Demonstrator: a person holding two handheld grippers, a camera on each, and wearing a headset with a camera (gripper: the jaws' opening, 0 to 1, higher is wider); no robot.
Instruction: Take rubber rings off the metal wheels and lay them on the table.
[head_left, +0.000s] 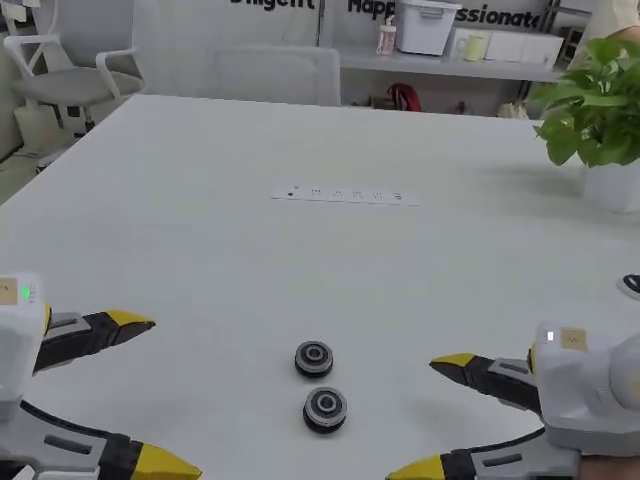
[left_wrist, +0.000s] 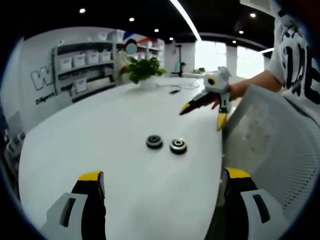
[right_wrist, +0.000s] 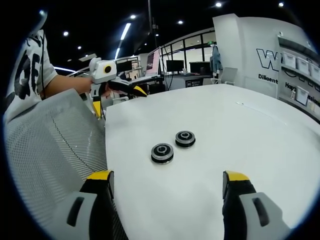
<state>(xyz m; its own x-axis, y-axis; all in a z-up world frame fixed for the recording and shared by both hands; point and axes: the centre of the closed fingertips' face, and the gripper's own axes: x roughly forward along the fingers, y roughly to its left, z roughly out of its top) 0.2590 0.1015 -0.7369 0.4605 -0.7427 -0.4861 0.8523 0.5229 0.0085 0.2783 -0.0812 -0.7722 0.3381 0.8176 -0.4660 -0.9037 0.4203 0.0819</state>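
Two small metal wheels with black rubber rings lie flat on the white table (head_left: 200, 220). The nearer wheel (head_left: 325, 409) (left_wrist: 178, 146) (right_wrist: 162, 153) sits just in front of the farther wheel (head_left: 314, 359) (left_wrist: 154, 142) (right_wrist: 185, 138). My left gripper (head_left: 165, 395) (left_wrist: 162, 176) (right_wrist: 120, 102) is open at the table's near left, well apart from the wheels. On the near right my right gripper (head_left: 415, 418) (left_wrist: 201, 118) (right_wrist: 167, 176) is also open and holds nothing. The wheels lie between the two grippers.
A flush socket strip (head_left: 345, 195) is set into the table's middle. A potted plant (head_left: 600, 110) stands at the far right, with a small dark object (head_left: 631, 285) at the right edge. A mesh chair back (right_wrist: 60, 150) sits at the near edge. Chairs and shelves stand beyond.
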